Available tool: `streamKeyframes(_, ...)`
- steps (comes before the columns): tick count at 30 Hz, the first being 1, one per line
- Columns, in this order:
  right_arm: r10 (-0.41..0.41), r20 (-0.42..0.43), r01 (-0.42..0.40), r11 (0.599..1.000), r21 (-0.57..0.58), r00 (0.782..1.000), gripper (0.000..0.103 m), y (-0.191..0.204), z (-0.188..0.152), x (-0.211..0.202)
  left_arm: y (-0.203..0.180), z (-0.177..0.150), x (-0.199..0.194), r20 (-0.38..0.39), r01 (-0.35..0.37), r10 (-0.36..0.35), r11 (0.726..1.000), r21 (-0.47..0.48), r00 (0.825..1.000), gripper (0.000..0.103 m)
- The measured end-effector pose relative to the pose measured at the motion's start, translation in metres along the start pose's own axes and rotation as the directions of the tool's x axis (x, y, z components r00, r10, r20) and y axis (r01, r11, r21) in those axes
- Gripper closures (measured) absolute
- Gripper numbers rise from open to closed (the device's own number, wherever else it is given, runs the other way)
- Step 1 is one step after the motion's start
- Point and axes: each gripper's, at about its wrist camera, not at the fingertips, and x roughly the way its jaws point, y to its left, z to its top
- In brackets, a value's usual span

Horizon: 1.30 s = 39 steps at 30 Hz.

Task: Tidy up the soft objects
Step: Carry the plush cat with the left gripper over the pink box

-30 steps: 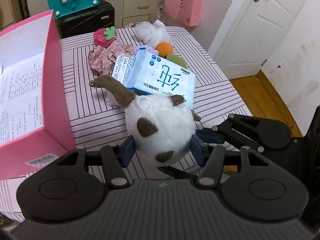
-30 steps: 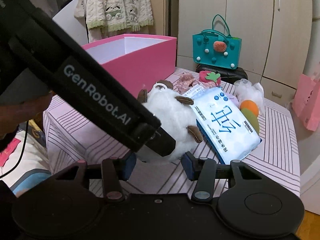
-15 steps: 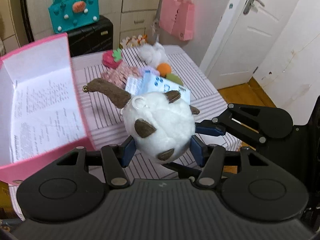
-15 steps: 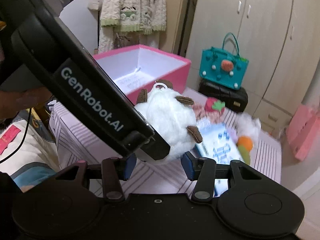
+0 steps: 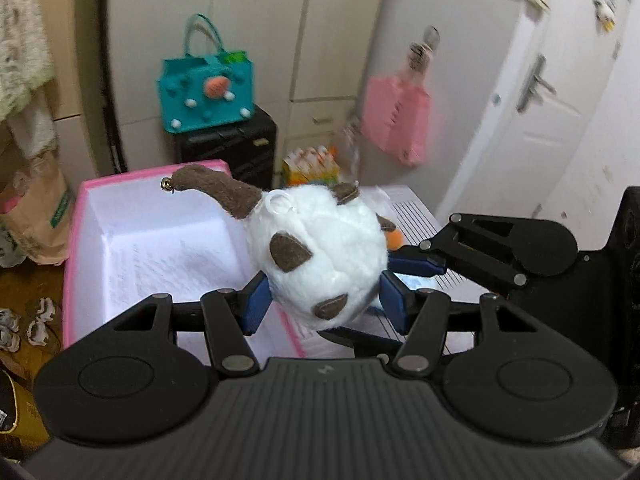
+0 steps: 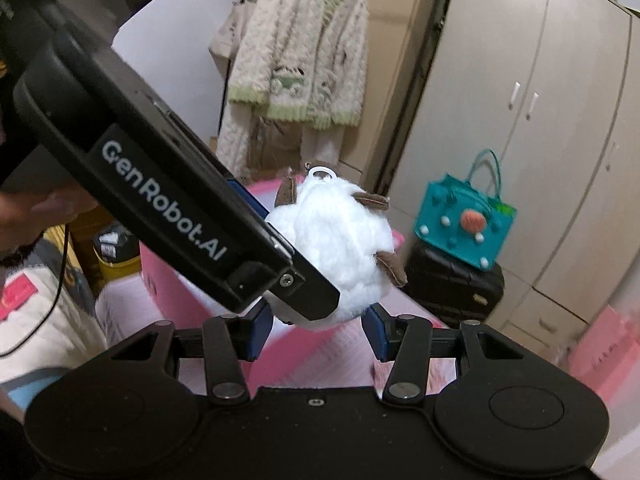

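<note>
At frame centre, the left gripper (image 5: pixel 324 294) jaws clamp a white plush toy (image 5: pixel 320 252) above the pink box (image 5: pixel 80 216) on the striped desk (image 5: pixel 412 204); the right gripper (image 6: pixel 316 334) jaws stand apart; a teal bag (image 5: pixel 206 96) sits by the cupboards (image 5: pixel 256 20).

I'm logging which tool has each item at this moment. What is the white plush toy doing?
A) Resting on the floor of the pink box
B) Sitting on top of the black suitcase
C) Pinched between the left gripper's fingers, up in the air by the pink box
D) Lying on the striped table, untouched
C: the white plush toy sits squeezed between the left gripper fingers, raised beside the open pink box.
</note>
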Motion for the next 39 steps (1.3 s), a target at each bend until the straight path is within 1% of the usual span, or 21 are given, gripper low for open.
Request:
streamKeyframes(4,0.057,0.018,-0.057,0.998,-0.002,0.998,0.049,-0.011,0.019,0.022,0.029,0.012,-0.002,0.023,-0.021,0.023,0.997,-0.068,0.999,0.046)
streamKeyframes(7,0.111,0.016,-0.111,0.994,0.015,0.994,0.048,-0.017,0.030,0.041,0.051,0.017,0.006,0.016,-0.039,0.040,0.994,-0.107,0.999,0.046)
streamKeyframes(10,0.169,-0.008,-0.169,0.984,0.055,0.986,0.049,-0.022,0.036,0.067,0.076,0.019,0.025,-0.032,-0.057,0.052,0.985,-0.165,0.998,0.046)
streamKeyframes(12,0.211,-0.036,-0.207,0.973,0.099,0.977,0.049,-0.022,0.031,0.084,0.091,0.017,0.040,-0.073,-0.063,0.050,0.978,-0.201,0.996,0.046)
streamKeyframes(16,0.259,-0.109,-0.242,0.959,0.151,0.960,0.049,-0.020,0.025,0.118,0.115,0.010,0.073,-0.159,-0.068,0.027,0.963,-0.261,0.987,0.046)
streamKeyframes(18,0.262,-0.144,-0.241,0.959,0.149,0.954,0.049,-0.015,0.021,0.129,0.123,0.007,0.087,-0.189,-0.064,0.009,0.957,-0.284,0.982,0.046)
streamKeyframes(21,0.262,-0.202,-0.238,0.962,0.136,0.944,0.049,-0.012,0.018,0.140,0.135,-0.003,0.098,-0.224,-0.035,-0.042,0.944,-0.329,0.974,0.046)
streamKeyframes(24,0.248,-0.277,-0.224,0.967,0.118,0.928,0.049,-0.009,0.019,0.146,0.144,-0.010,0.110,-0.246,-0.006,-0.092,0.928,-0.372,0.965,0.046)
streamKeyframes(28,0.257,-0.357,-0.228,0.966,0.121,0.898,0.049,-0.006,0.022,0.156,0.150,-0.022,0.119,-0.256,-0.001,-0.114,0.913,-0.407,0.960,0.046)
streamKeyframes(30,0.247,-0.377,-0.227,0.969,0.098,0.893,0.049,-0.002,0.022,0.157,0.151,-0.024,0.122,-0.259,0.000,-0.120,0.908,-0.420,0.958,0.046)
streamKeyframes(34,0.227,-0.406,-0.229,0.972,0.046,0.885,0.049,0.002,0.023,0.160,0.154,-0.026,0.122,-0.270,0.010,-0.137,0.906,-0.423,0.953,0.046)
streamKeyframes(37,0.215,-0.386,-0.231,0.973,0.007,0.897,0.047,0.003,0.022,0.151,0.154,-0.031,0.128,-0.290,0.010,-0.143,0.910,-0.414,0.946,0.052)
streamKeyframes(39,0.223,-0.370,-0.238,0.971,0.006,0.902,0.045,0.002,0.021,0.147,0.152,-0.032,0.131,-0.290,0.032,-0.164,0.910,-0.412,0.943,0.053)
